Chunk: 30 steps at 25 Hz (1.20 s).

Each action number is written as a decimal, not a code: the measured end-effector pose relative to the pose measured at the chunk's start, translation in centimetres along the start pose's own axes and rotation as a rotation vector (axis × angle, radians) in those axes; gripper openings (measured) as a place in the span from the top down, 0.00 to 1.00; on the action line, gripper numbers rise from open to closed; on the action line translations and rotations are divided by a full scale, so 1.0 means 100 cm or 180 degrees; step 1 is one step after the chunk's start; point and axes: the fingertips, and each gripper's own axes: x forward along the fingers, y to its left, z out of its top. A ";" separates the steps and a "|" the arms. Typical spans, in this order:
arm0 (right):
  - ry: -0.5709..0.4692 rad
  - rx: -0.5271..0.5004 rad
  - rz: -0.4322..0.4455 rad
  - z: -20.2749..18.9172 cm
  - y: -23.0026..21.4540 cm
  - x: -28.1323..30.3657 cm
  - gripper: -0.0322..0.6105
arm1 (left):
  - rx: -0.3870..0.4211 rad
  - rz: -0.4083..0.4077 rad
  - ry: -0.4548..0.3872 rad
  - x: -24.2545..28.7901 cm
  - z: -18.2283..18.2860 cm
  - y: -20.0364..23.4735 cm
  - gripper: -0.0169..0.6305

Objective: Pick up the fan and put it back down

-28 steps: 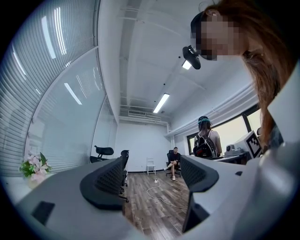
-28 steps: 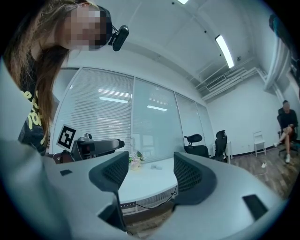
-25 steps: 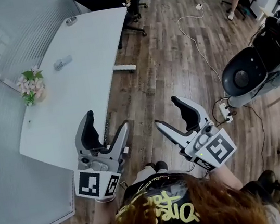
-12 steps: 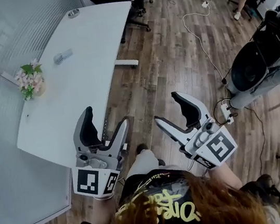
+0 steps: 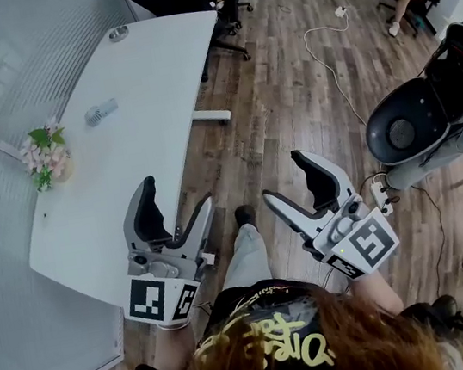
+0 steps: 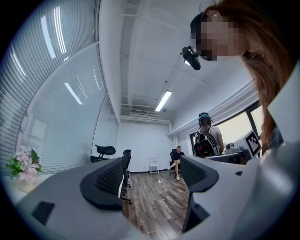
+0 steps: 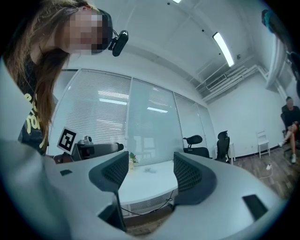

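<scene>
Head view: a person stands off the near corner of a white table (image 5: 138, 90), carrying the left gripper (image 5: 177, 195) and right gripper (image 5: 285, 177) low and level at the waist, apparently on approach with the pickup not begun. Both have jaws spread wide and hold nothing. The fan (image 5: 101, 111) lies on the tabletop, well apart from both, beyond a pot of flowers (image 5: 42, 156).

Left gripper view: the jaws gape over wooden floor; the fan is out of sight.

Right gripper view: the parted jaws frame the distant tabletop, where a small pale shape, likely the fan, sits.
</scene>
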 end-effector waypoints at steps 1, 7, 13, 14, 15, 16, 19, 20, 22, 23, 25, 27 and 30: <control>-0.0010 -0.0013 -0.0004 -0.003 -0.008 0.004 0.51 | 0.0005 -0.0011 -0.0009 0.009 -0.004 0.003 0.39; -0.0025 -0.0024 -0.0022 -0.019 -0.061 0.052 0.51 | 0.0053 -0.0089 -0.0021 0.073 -0.022 0.034 0.39; -0.0025 -0.0020 0.0101 -0.013 -0.111 0.132 0.51 | 0.0134 -0.0014 -0.0096 0.140 -0.007 0.094 0.39; -0.0025 -0.0020 0.0133 -0.010 -0.121 0.146 0.51 | 0.0128 0.0009 -0.0089 0.152 -0.006 0.104 0.39; -0.0026 -0.0019 0.0165 -0.007 -0.130 0.161 0.51 | 0.0116 0.0029 -0.0070 0.164 -0.006 0.114 0.39; -0.0028 -0.0018 0.0192 -0.005 -0.139 0.176 0.51 | 0.0101 0.0046 -0.0043 0.176 -0.008 0.124 0.39; -0.0041 -0.0017 0.0254 -0.002 -0.163 0.218 0.51 | 0.0053 0.0098 0.0034 0.207 -0.016 0.155 0.39; -0.0045 -0.0015 0.0273 -0.002 -0.170 0.230 0.51 | 0.0031 0.0121 0.0046 0.215 -0.018 0.165 0.39; -0.0050 -0.0007 0.0308 -0.002 -0.184 0.250 0.51 | -0.0011 0.0160 0.0059 0.229 -0.022 0.181 0.39; -0.0054 0.0002 0.0327 -0.003 -0.189 0.260 0.51 | -0.0015 0.0181 0.0064 0.235 -0.022 0.188 0.39; -0.0070 0.0024 0.0386 -0.004 -0.197 0.276 0.51 | 0.0015 0.0233 0.0062 0.244 -0.021 0.200 0.39; -0.0083 0.0047 0.0468 -0.005 -0.203 0.290 0.51 | 0.0058 0.0299 0.0050 0.251 -0.018 0.209 0.39; -0.0061 0.0120 0.0669 -0.007 -0.203 0.307 0.51 | 0.0082 0.0463 0.0053 0.252 -0.016 0.218 0.39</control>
